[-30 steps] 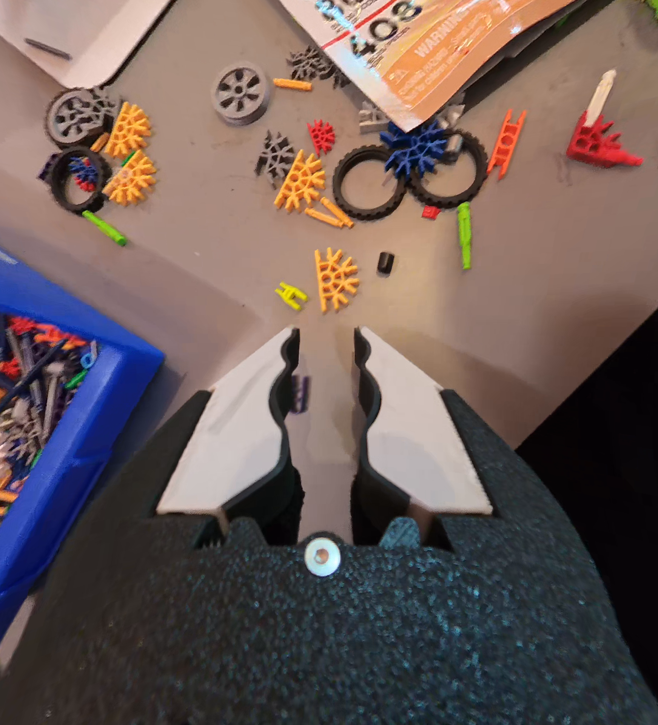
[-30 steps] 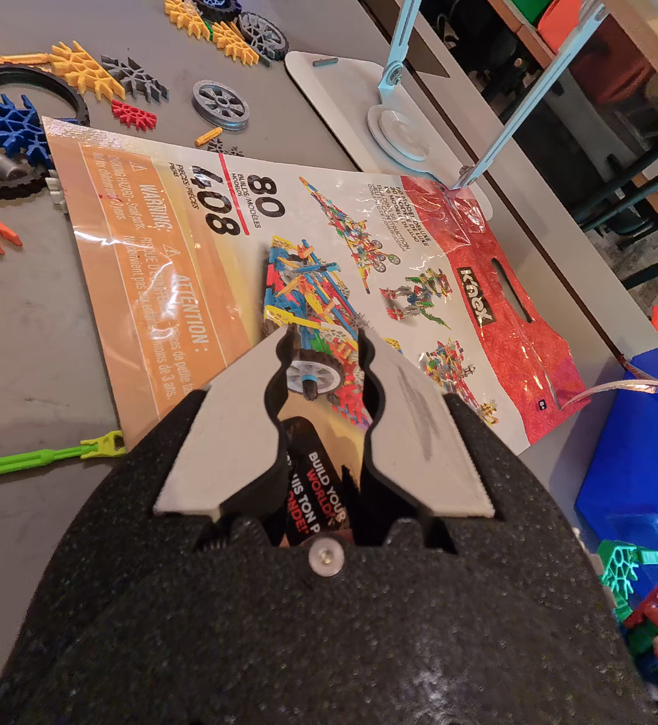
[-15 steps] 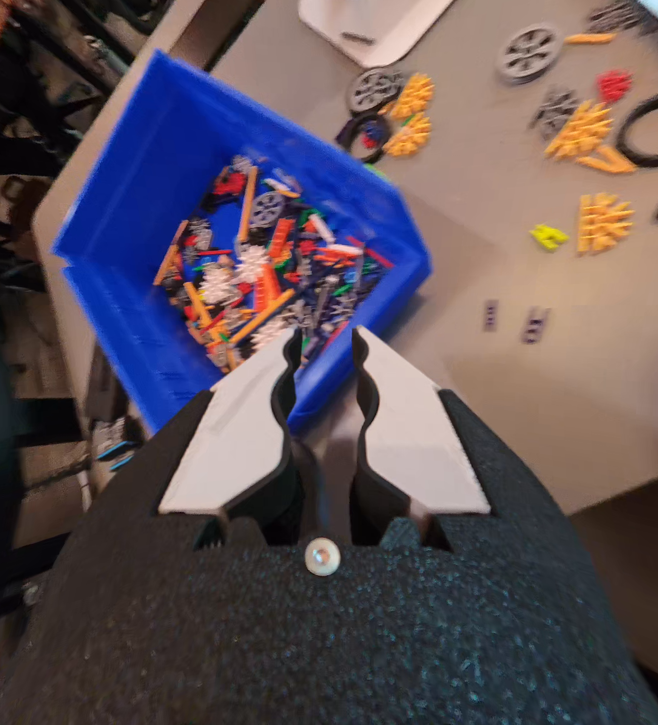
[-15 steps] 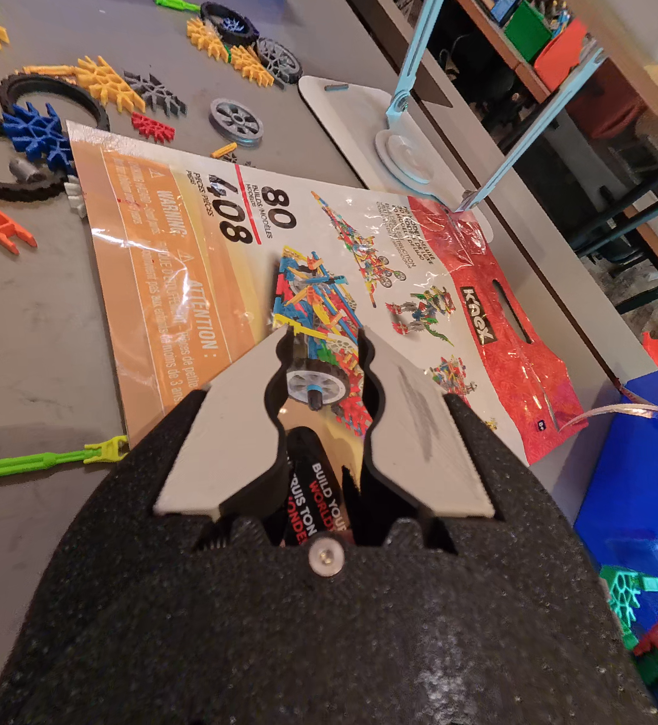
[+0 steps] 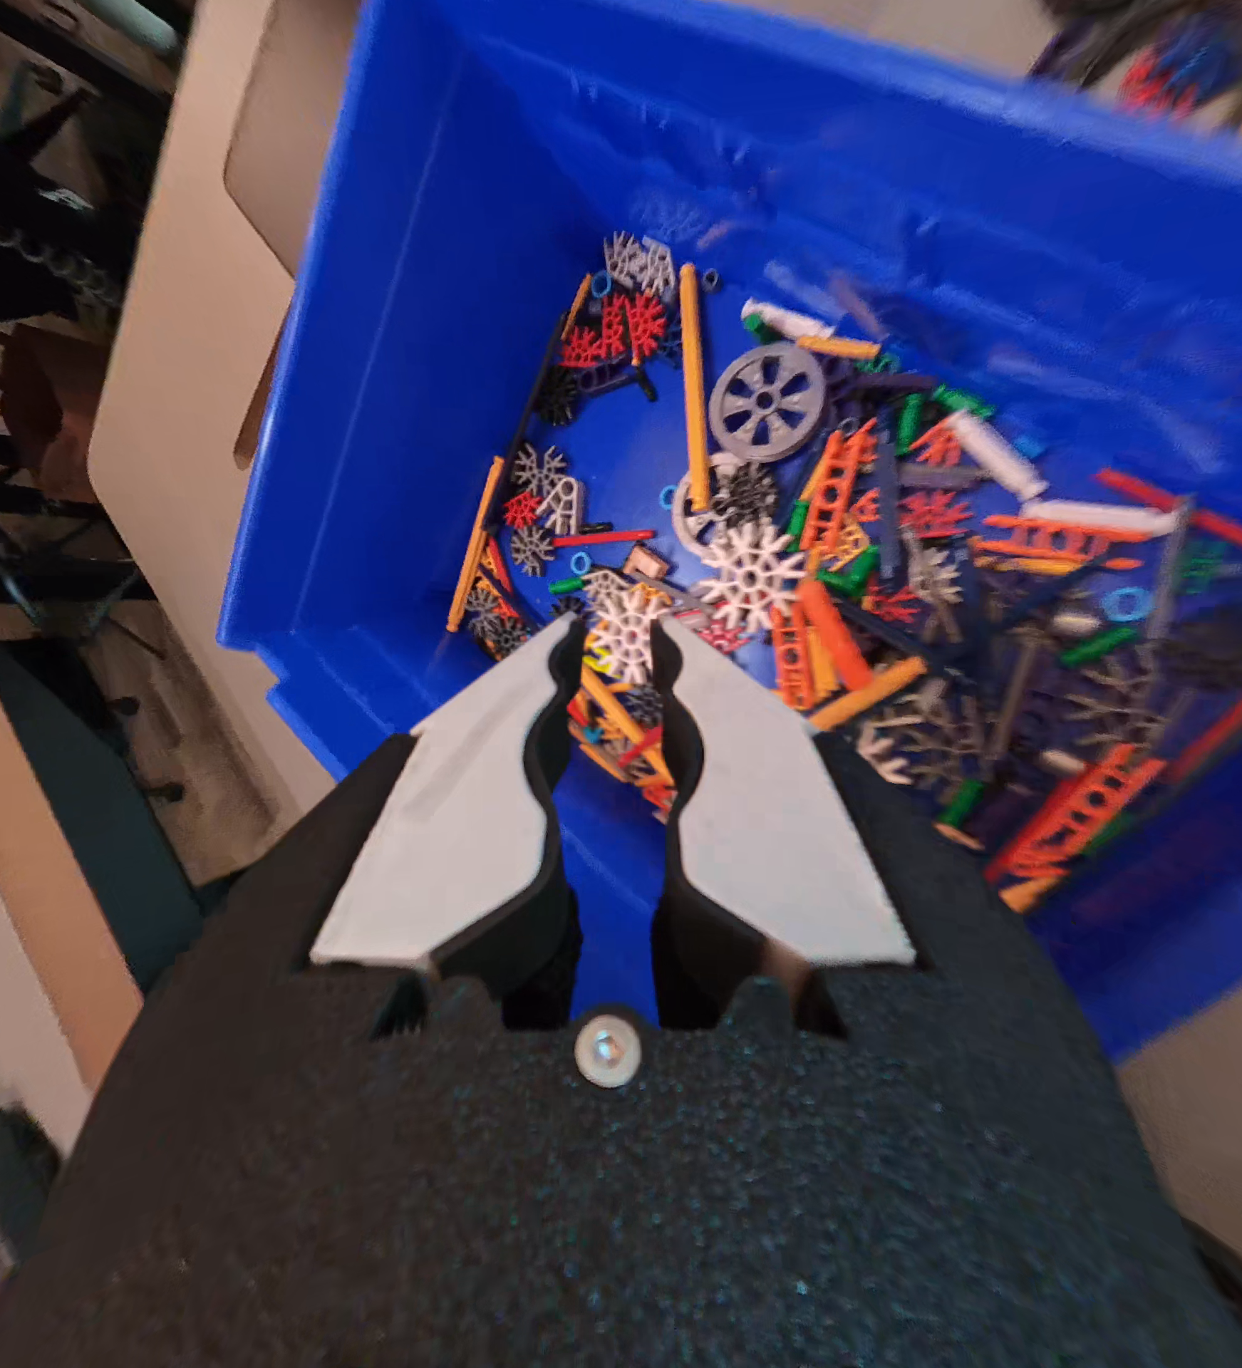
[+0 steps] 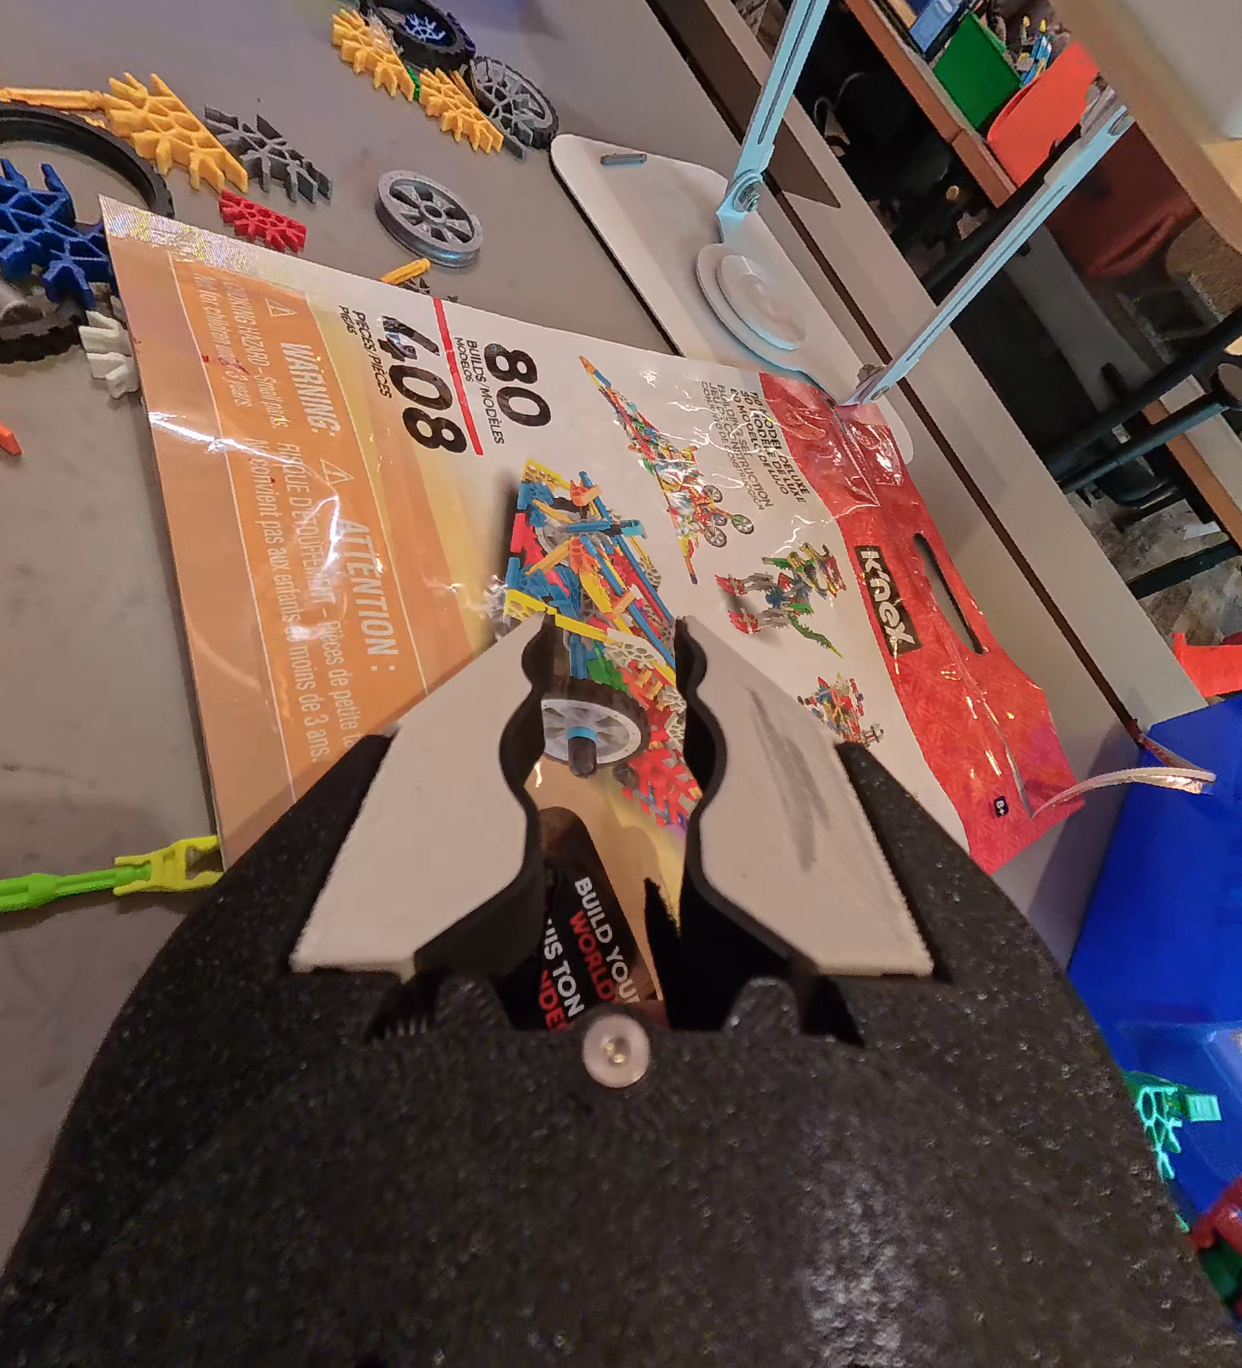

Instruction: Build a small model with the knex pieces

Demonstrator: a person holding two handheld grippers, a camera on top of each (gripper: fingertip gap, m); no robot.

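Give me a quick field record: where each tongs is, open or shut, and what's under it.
left tongs: open, empty, above the blue bin
bin contents: mixed toy pieces, white snowflake connector nearest the tips
right tongs: open, empty, over the toy bag
table: loose connectors, green rod beside the bag

Right hand-held gripper [image 6: 612, 629], jaws parted and empty, above printed plastic bag [image 6: 351, 474] on grey table [image 6: 40, 592].
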